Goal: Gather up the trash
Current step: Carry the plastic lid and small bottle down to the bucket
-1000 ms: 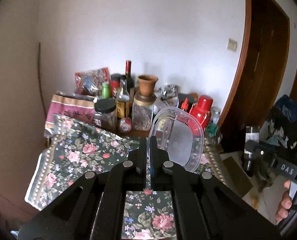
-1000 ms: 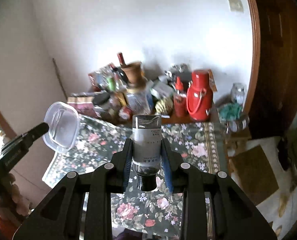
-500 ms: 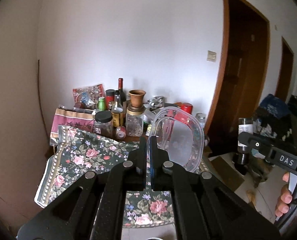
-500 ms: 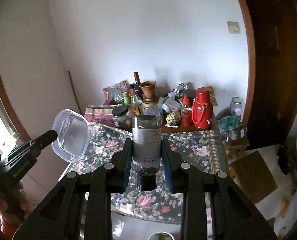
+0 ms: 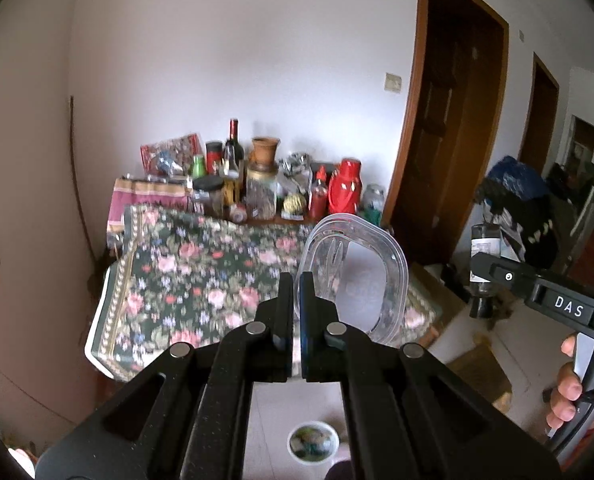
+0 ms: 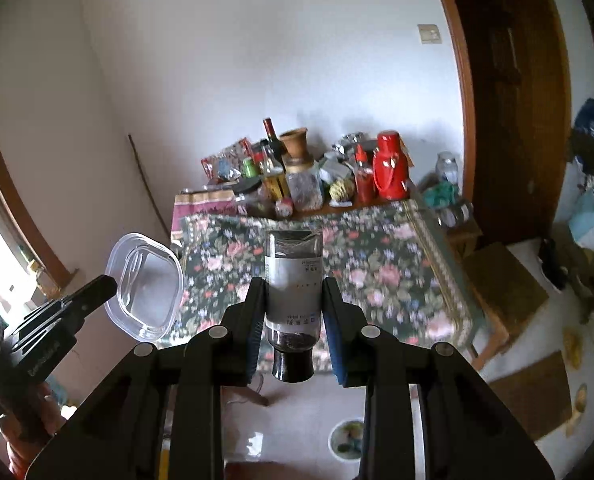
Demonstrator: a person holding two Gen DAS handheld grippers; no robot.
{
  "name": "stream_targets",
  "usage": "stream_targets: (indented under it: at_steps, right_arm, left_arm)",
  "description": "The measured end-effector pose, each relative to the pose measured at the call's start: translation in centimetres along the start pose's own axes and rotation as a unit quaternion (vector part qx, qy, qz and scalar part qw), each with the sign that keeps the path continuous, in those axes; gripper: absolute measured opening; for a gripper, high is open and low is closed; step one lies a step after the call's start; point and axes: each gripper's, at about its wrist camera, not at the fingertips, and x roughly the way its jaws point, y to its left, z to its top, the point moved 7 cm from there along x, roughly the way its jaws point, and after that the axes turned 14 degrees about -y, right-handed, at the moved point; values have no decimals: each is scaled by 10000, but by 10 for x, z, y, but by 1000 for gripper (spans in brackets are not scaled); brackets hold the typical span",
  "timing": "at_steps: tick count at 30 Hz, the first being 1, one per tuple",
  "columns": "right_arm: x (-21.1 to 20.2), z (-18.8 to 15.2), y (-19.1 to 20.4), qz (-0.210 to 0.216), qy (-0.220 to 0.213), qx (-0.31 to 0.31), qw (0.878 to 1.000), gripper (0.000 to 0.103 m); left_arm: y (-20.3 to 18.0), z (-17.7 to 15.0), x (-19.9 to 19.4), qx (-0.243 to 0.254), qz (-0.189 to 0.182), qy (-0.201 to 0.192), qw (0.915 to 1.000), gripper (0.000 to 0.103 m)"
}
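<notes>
The clear plastic container (image 5: 357, 276) is pinched by its rim in the left claw (image 5: 296, 292), whose jaws stand nearly together on the thin edge, so that the tub stands on edge in the air in front of the tabletop, its open side turned toward the right. The right claw (image 6: 293, 300) is clamped on a small bottle (image 6: 294, 280) with a grey label, held cap down, the black cap (image 6: 293, 364) hanging below the pads and the clear base uppermost. From the right wrist view the container (image 6: 145, 286) and the left claw (image 6: 97, 286) appear at the left, well apart from the bottle; from the left wrist view the bottle (image 5: 484, 256) and the right claw (image 5: 481, 267) show at the far right, with fingers (image 5: 569, 390) of the person's hand on the handle. Beyond both lies the tabletop (image 6: 377, 264), covered with a dark green cloth patterned with pink roses, its near stretch bare. Along the far edge against the white wall (image 5: 237, 60) stands a crowd of things: a red thermos (image 6: 389, 172), a red squeeze bottle (image 6: 363, 178), a wine bottle (image 5: 233, 148), a clay pot (image 5: 264, 152) set on a glass jar (image 5: 262, 192), a dark-lidded jar (image 5: 208, 196) and a striped maroon cloth (image 5: 145, 196). To the right of the tabletop is a dark wooden door (image 5: 449, 140) in a brown frame, with a light switch (image 5: 392, 82) on the wall beside it. On the pale floor below sits a small round bowl (image 5: 312, 442), and brown mats (image 6: 533, 394) lie farther right.
</notes>
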Motion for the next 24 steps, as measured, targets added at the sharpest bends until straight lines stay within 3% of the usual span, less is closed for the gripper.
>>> stream_targets:
  at_steps: [14, 24]
  right_arm:
    - [-21, -75, -21, -426, 881, 206, 9950, 26]
    - [19, -138, -58, -268, 1635, 168, 9860, 26]
  left_arm:
    - [-13, -93, 8, -91, -172, 1065, 9941, 1]
    - [-21, -195, 57, -393, 113, 1948, 9800, 1]
